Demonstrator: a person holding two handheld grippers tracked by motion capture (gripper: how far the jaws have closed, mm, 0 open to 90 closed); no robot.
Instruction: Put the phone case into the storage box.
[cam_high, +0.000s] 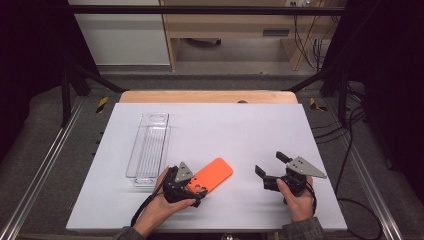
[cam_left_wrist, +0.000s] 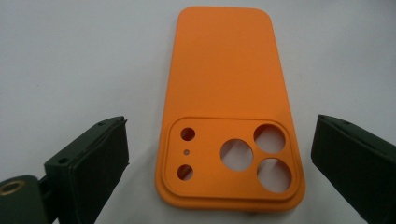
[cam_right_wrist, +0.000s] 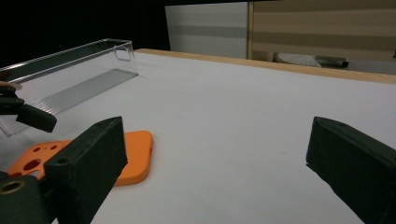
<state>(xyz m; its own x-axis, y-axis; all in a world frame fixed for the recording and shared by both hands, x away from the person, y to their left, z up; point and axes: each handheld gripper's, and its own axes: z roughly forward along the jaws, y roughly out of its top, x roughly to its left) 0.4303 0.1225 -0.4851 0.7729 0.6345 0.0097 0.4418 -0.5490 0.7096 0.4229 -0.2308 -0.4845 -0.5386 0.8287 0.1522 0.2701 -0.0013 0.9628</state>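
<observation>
From the high view, the orange phone case lies flat on the desk, its camera end under the left claw; the right claw waits released, well apart. In the left gripper view, the jaws stand released astride the case's camera end, so I judge closing squarely on both long edges best.
</observation>
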